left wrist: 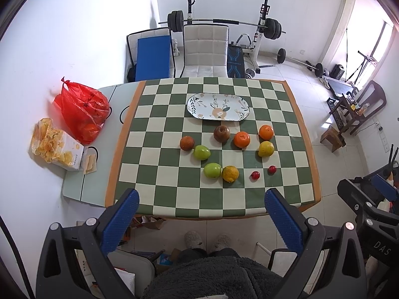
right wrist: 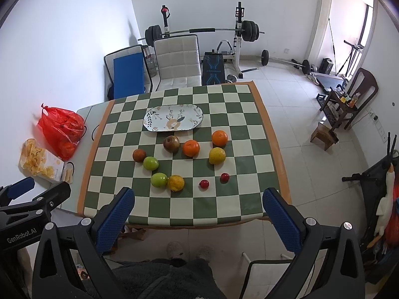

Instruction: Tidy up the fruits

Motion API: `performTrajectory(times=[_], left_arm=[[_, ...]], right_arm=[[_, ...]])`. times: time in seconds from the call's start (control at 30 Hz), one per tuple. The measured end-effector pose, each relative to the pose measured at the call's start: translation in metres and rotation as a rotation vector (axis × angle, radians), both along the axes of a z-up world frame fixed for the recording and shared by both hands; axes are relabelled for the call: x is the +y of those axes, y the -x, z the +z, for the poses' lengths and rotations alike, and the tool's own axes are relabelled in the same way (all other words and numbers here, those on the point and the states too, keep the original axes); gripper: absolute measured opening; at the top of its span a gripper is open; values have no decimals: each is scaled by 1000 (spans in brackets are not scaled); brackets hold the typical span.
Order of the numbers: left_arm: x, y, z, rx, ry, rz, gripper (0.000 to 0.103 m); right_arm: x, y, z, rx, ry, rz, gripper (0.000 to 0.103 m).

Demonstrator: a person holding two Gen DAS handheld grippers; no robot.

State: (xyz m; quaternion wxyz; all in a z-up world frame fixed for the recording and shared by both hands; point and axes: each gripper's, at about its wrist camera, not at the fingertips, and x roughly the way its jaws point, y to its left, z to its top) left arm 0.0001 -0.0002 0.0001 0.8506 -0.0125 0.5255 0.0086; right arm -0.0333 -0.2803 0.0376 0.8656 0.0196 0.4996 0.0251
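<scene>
Both grippers wide open, empty: left gripper, right gripper

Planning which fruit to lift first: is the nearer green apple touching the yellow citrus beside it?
Touching. In the left wrist view, the green apple and the yellow citrus meet with no tablecloth visible between them.

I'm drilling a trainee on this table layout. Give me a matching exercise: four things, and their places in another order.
Things:
1. plate
2. red bag
3. cherry tomatoes
4. chip bag

Places:
A. off the checkered cloth, nearest the left table edge
B. near right part of the cloth
C. far part of the cloth, behind the fruit
D. left of the cloth, behind the chips

Pairs: 1-C, 2-D, 3-B, 4-A
</scene>
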Motion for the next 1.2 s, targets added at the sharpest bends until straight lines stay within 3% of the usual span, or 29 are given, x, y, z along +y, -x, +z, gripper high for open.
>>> performTrajectory(times=[0.53, 0.7, 1.2], left_arm=[[-1, -1, 0, -3, -2, -4, 103], [-5, 2, 18, -10, 5, -11, 103], [-1, 1, 19, -17, 4, 5, 103]], right_arm=[[-5, 4, 3, -6, -7, -3, 103], [2, -5, -6, -6, -1, -15, 103], [3, -8, 18, -13, -4, -15, 103]])
